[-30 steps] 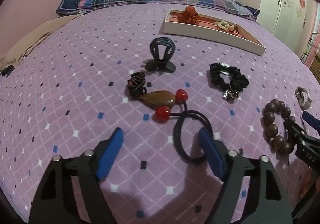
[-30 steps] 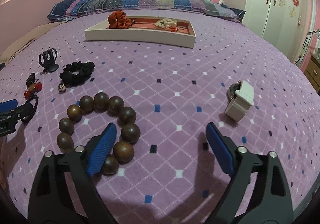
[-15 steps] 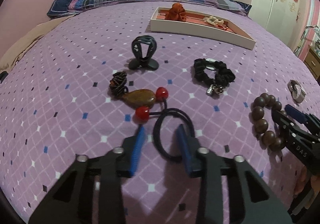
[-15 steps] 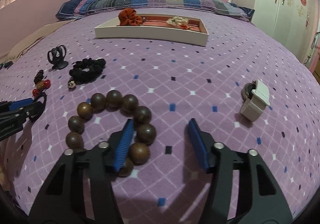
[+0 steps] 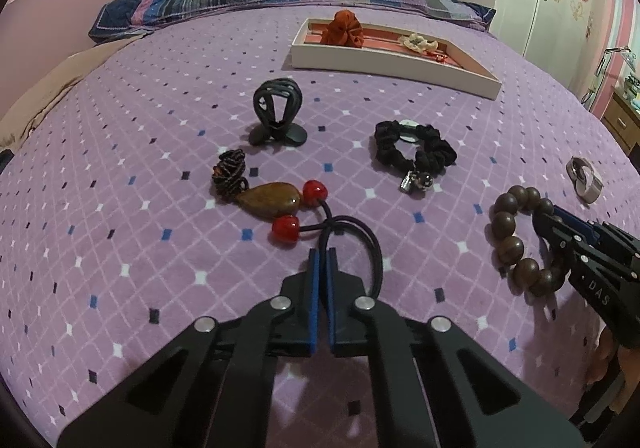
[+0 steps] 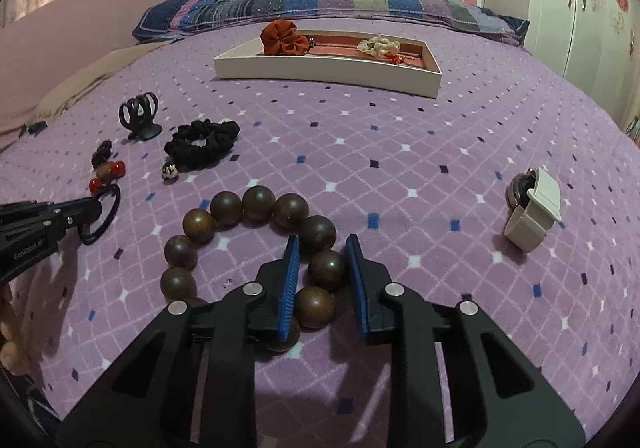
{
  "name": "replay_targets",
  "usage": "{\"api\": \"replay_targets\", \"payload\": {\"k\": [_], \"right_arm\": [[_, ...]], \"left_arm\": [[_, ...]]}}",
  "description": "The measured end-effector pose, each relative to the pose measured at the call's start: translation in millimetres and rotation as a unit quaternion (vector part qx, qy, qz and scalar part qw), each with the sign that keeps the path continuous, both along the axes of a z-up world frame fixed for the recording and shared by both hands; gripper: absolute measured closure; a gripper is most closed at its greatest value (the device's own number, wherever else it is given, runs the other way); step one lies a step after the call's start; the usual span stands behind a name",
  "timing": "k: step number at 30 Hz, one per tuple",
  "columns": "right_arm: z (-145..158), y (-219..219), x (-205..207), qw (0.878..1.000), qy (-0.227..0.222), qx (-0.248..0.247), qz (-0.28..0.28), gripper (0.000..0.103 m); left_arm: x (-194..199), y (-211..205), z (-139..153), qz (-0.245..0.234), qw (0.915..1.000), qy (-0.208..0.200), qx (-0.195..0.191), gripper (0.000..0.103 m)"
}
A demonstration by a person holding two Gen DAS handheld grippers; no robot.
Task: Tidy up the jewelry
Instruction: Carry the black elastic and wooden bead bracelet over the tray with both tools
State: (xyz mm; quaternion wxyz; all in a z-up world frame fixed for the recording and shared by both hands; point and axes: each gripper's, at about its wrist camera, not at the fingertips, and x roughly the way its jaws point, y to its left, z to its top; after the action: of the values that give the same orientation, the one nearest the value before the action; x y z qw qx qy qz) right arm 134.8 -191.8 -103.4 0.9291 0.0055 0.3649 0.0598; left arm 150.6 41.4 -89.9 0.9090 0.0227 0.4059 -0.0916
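Picking up: left tongs (image 5: 323, 254) pinched shut on hair tie (image 5: 362, 244), right tongs (image 6: 322, 248) closing around beads (image 6: 256, 232); next, lift both to tray (image 6: 320, 67) beyond beads

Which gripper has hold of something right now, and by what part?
Left gripper pinches the black hair tie by its loop. Right gripper is closing around the wooden bead bracelet; contact unclear.

In the right wrist view, the wooden bead bracelet (image 6: 256, 248) is partly hidden: its nearest beads sit behind the right gripper (image 6: 320, 248). The left gripper (image 6: 52, 224) is cut off by the left edge. Small items in the white tray (image 6: 320, 67) beside the cream scrunchie (image 6: 378, 45) are too small to identify.
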Motion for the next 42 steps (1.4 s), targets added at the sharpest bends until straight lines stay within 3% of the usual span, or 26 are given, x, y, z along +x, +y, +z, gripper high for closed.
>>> {"api": "replay_targets", "payload": {"k": [25, 34, 42], "right_arm": [[17.3, -13.5, -4.7, 0.999, -0.028, 0.012, -0.012, 0.083], [32.7, -19.6, 7.0, 0.999, -0.034, 0.007, -0.006, 0.083], [45.1, -23.1, 32.0, 0.999, -0.035, 0.006, 0.0, 0.084]], "left_arm": [[-16.6, 16.4, 32.5, 0.018, 0.9987, -0.037, -0.029, 0.1], [-0.3, 28.1, 57.3, 0.038, 0.9971, -0.052, -0.041, 0.1], [28.8, 12.4, 89.1, 0.016, 0.9967, -0.074, -0.03, 0.1]]}}
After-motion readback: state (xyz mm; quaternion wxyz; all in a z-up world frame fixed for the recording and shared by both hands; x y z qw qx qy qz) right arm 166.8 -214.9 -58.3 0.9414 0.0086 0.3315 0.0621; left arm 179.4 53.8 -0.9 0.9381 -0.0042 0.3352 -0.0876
